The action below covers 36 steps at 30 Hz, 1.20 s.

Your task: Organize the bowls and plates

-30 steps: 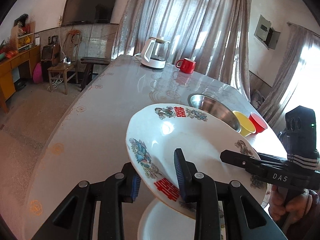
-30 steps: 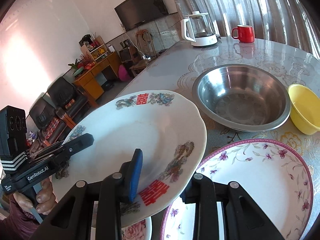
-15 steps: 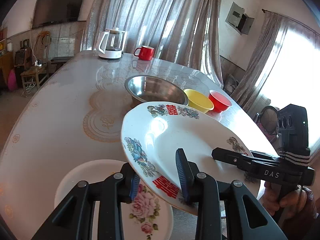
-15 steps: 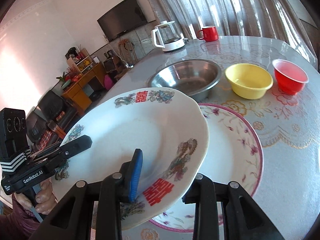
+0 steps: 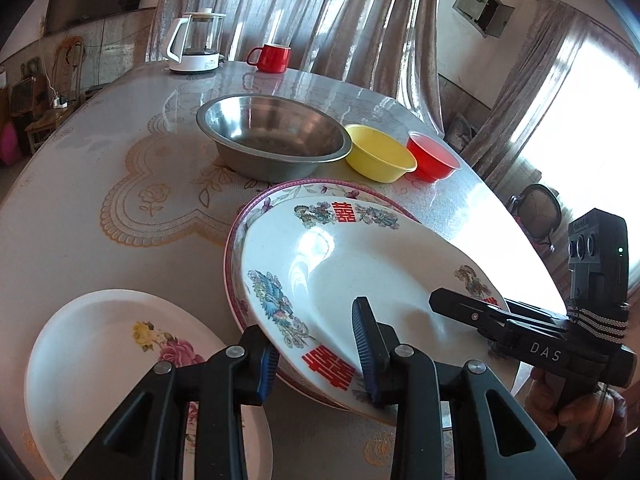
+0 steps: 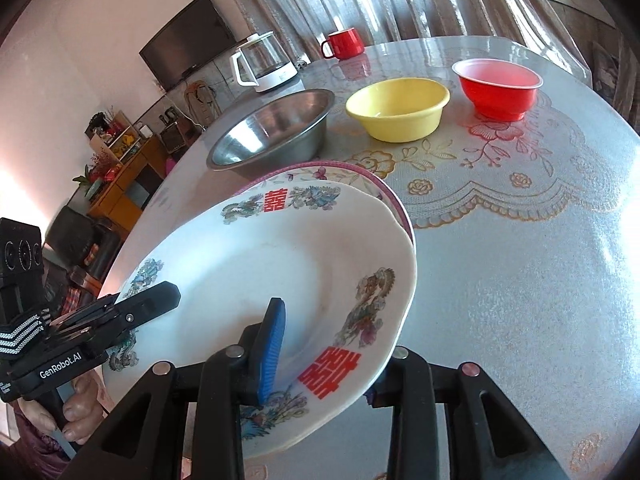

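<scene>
Both grippers hold one white plate (image 5: 352, 272) with red characters and painted birds. My left gripper (image 5: 316, 360) is shut on its near rim, one blue pad above and one below. My right gripper (image 6: 324, 364) is shut on the opposite rim (image 6: 280, 256), its lower finger hidden under the plate. The plate is tilted and sits over a larger purple-rimmed floral plate (image 5: 248, 216) on the table; I cannot tell whether they touch. A white rose plate (image 5: 100, 344) lies to the left. Behind stand a steel bowl (image 5: 272, 140), a yellow bowl (image 5: 378, 152) and a red bowl (image 5: 432, 156).
A glass kettle (image 5: 196, 44) and a red mug (image 5: 272, 58) stand at the table's far edge by the curtains. The round table (image 6: 520, 300) carries a lace-patterned cover. A person's hand (image 6: 76, 412) grips the left gripper's handle.
Both grippers have carried the white plate sideways, from above the rose plate to above the purple-rimmed plate. The three bowls have come fully into view.
</scene>
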{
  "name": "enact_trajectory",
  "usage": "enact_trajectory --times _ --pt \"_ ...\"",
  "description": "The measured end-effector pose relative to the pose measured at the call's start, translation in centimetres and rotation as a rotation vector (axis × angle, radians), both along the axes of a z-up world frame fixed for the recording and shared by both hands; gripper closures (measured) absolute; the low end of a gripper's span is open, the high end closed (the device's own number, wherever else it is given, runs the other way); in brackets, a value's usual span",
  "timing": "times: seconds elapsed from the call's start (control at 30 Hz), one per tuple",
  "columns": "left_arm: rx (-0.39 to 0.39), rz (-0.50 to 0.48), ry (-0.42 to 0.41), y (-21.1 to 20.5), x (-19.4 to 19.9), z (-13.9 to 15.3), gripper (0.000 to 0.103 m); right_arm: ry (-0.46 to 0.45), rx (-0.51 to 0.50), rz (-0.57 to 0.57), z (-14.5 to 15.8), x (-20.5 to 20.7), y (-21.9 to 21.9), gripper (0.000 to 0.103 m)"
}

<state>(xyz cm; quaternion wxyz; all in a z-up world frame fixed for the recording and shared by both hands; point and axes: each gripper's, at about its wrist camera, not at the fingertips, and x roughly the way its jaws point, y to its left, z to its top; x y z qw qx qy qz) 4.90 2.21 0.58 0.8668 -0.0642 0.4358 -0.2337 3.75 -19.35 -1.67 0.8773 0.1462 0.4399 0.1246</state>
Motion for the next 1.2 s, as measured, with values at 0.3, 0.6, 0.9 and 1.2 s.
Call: enact_trajectory --times 0.3,0.6,0.9,1.2 --pt "0.012 0.025 0.009 0.5 0.0 -0.2 0.069 -0.008 -0.044 -0.001 0.1 0.2 0.2 0.069" --pt "-0.014 0.084 0.027 1.7 0.1 -0.2 0.068 -0.011 -0.116 0.002 0.4 -0.1 0.8 0.066" --pt "0.009 0.093 0.019 1.9 0.0 -0.4 0.059 -0.034 -0.176 -0.011 0.9 -0.5 0.9 0.066" --pt "0.005 0.055 -0.052 1.4 -0.9 1.0 0.059 -0.091 -0.301 -0.091 1.8 -1.3 0.9 0.069"
